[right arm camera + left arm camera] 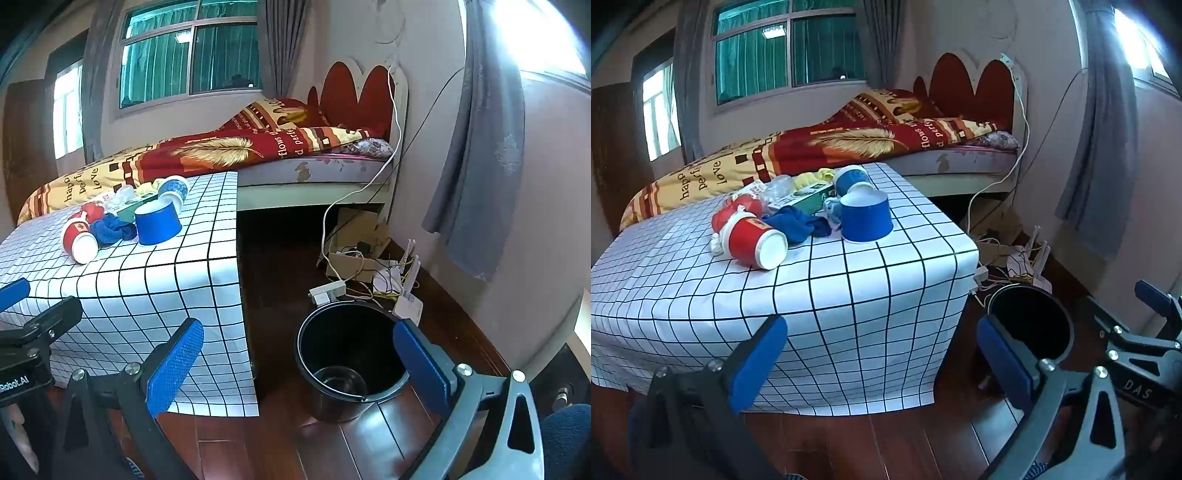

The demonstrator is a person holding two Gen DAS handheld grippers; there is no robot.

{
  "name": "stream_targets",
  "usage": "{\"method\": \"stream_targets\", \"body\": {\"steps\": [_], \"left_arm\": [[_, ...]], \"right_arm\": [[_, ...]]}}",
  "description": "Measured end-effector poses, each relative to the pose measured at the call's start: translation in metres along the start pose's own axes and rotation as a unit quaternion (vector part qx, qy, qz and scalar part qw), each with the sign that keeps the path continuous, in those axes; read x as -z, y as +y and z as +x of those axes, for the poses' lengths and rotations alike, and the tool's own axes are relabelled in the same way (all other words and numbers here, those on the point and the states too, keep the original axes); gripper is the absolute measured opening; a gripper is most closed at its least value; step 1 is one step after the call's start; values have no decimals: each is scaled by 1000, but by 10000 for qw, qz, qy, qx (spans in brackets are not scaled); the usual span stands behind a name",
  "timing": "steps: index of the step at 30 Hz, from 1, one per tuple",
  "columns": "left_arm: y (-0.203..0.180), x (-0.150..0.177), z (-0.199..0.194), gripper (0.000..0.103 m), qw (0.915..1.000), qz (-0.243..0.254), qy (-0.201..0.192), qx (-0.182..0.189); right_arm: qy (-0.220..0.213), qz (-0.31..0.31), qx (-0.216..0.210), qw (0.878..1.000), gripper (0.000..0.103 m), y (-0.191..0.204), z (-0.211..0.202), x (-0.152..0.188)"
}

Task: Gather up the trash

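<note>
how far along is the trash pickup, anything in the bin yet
Nothing looks done: the black bin on the floor appears empty inside. Nothing is in hand: the left hand-held gripper and right hand-held gripper are both open and hold nothing. Everything is left: the red cup on its side, the upside-down blue cup, the blue cloth and the other clutter lie on the checked table.

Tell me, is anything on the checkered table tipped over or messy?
Yes. The red cup lies on its side, its open mouth facing the table's near edge. The blue cup stands upside down. Another blue cup behind it is tipped over too. A crumpled blue cloth sits between them, in a jumble of wrappers and a green box.
</note>
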State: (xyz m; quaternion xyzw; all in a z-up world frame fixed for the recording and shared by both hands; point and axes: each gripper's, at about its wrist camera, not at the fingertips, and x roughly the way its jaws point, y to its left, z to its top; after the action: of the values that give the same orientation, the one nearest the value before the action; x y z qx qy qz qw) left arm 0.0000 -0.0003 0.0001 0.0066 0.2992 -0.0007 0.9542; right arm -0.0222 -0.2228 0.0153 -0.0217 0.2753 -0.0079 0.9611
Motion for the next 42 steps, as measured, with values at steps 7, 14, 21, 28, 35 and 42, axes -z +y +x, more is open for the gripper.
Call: {"method": "stream_targets", "body": {"steps": [7, 14, 21, 28, 35, 42], "left_arm": [[-1, 1, 0, 103, 10000, -20, -11, -5], [0, 1, 0, 103, 10000, 11, 25, -6], [-3, 5, -1, 103, 10000, 15, 13, -16], [-2, 5, -2, 103, 10000, 6, 22, 1], [-2, 5, -2, 103, 10000, 3, 23, -2], [-2, 5, -2, 103, 10000, 4, 32, 6]], "right_arm": [[59, -19, 20, 10000, 103, 0, 1, 0], [64, -27, -9, 10000, 103, 3, 0, -1], [64, -17, -8, 10000, 103, 4, 1, 0], [52, -16, -15, 10000, 103, 4, -1, -1], [52, -6, -13, 10000, 103, 3, 0, -1], [57, -8, -19, 10000, 103, 4, 0, -1]]}}
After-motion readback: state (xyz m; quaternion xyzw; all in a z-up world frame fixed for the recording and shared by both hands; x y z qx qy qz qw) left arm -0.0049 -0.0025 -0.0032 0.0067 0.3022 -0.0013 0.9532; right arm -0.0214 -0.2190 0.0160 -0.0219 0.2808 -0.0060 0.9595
